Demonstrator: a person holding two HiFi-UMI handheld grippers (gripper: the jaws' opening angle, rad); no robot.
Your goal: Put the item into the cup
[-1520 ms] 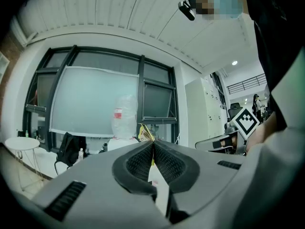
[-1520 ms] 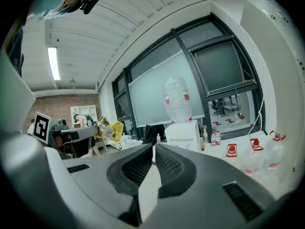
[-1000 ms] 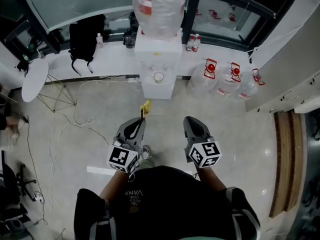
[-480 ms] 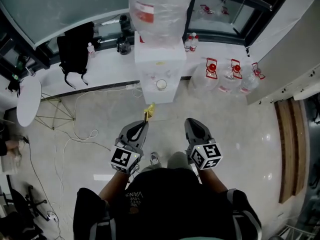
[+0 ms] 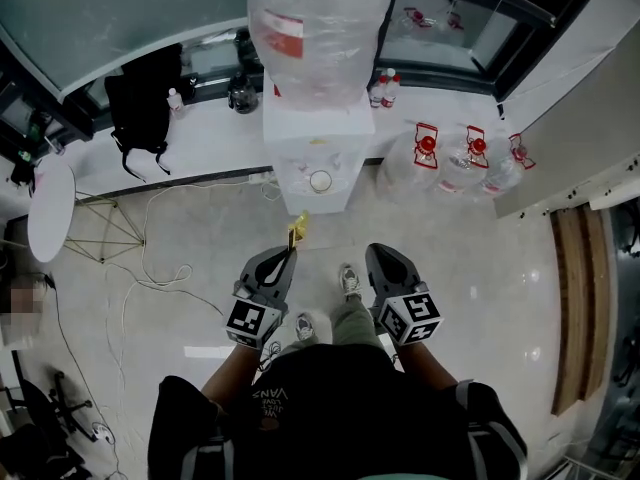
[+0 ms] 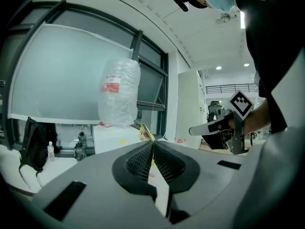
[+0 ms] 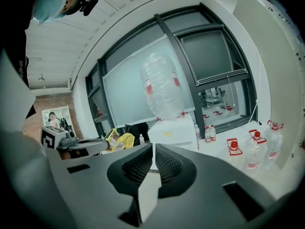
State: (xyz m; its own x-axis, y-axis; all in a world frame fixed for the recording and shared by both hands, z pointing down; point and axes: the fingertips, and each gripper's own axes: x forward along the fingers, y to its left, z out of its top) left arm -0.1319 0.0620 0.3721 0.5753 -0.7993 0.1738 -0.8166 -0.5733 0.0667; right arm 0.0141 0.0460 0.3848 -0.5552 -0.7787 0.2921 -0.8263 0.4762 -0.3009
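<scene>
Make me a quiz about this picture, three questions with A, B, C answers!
1. Where is the cup?
A in the water dispenser's front nook
B on the floor
C on the round table

2. What colour is the packet?
A blue
B yellow
C green

3. The left hand-held gripper is:
A wide open
B shut on the packet
C lying on the floor

Answers:
1 A, the cup sits under the taps.
2 B, the packet shows yellow in every view.
3 B, the packet sticks out from between its closed jaws.
</scene>
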